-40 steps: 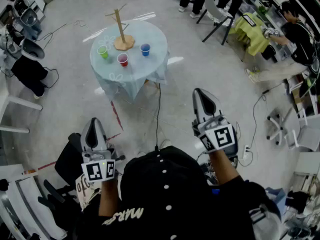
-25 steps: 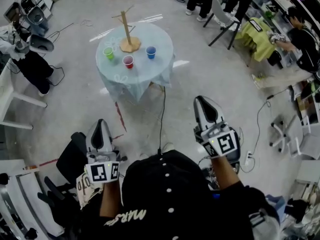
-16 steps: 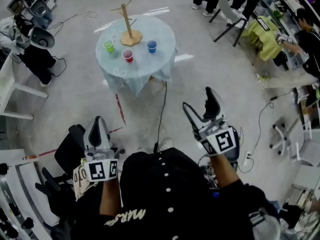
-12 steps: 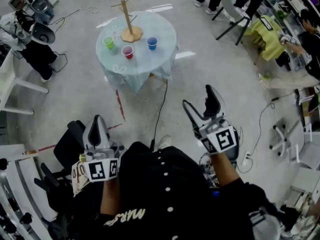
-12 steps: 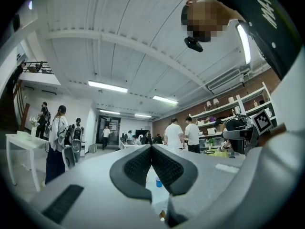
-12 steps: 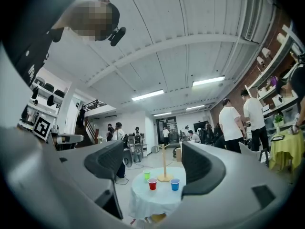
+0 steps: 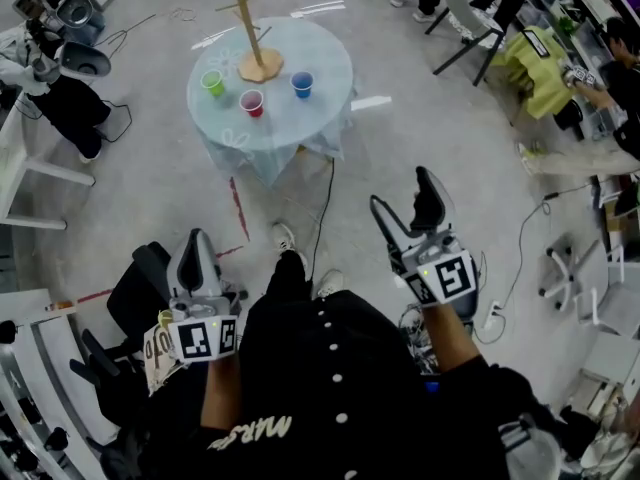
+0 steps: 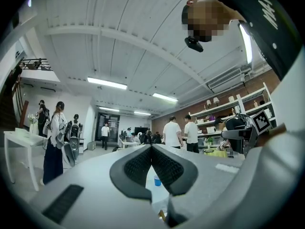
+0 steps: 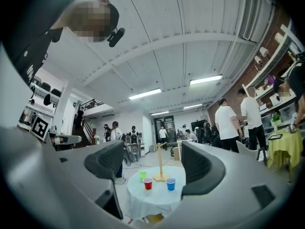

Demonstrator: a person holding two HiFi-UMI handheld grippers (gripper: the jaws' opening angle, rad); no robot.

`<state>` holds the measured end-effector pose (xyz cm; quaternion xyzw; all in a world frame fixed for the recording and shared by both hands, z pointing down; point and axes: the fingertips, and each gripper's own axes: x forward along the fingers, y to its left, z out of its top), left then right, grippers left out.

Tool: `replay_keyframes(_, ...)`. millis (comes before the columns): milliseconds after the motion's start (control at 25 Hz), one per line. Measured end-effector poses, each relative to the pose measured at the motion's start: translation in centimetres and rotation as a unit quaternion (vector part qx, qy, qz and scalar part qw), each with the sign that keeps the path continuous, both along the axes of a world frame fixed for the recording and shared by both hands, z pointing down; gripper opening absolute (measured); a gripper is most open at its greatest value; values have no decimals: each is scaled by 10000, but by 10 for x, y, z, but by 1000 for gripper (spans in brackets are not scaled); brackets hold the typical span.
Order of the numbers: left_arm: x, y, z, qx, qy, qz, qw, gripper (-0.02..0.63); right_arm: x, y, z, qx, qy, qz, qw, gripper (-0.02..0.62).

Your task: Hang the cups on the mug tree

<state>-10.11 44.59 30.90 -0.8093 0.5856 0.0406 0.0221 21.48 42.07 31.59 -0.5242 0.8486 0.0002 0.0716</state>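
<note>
Now the right gripper [image 7: 400, 190] has just been opening: its fingers [image 9: 108, 165] stand wide apart with nothing between them, only the distant table [image 7: 292, 126] framed in the gap. The left gripper [image 7: 197, 240] has not followed. Its fingers [image 8: 138, 168] remain pressed together, pad to pad, on nothing. Both grippers are held out roughly level in front of the person, well short of any cup. A shoe [image 7: 285, 238] shows just beyond the dark shirt where none showed a moment ago, so the person appears to be stepping toward the table. Judged from this, the task is only at its approach: the right hand looks readied for a first pick, and no cup hangs yet.

Ahead lies open grey floor [image 7: 150, 168], crossed by a red tape line [image 7: 238, 226] and by a black cable [image 7: 322, 203] that runs from near the feet up to the tablecloth's hem. That cable is the likeliest snag on the direct path. The round table stands alone with free floor all round. On it the red cup [image 7: 251, 102], green cup [image 7: 212, 82] and blue cup [image 7: 301, 84] stand upright and apart, all back from the rim. Just behind them is the mug tree [image 7: 246, 30], its pegs bare. A folding chair [image 7: 460, 28] stands well off to the right.
</note>
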Motion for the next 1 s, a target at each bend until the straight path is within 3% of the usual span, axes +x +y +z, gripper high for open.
replay_keyframes(440, -4, -94, -10, 195, 93, 272, 9994, -6, -6, -76, -22, 170, 56, 258, 9995, 365)
replay_keyframes(1000, -52, -223, -18, 300, 244, 499, 9980, -6, -59, -197, -40, 293, 177, 379, 9987, 362)
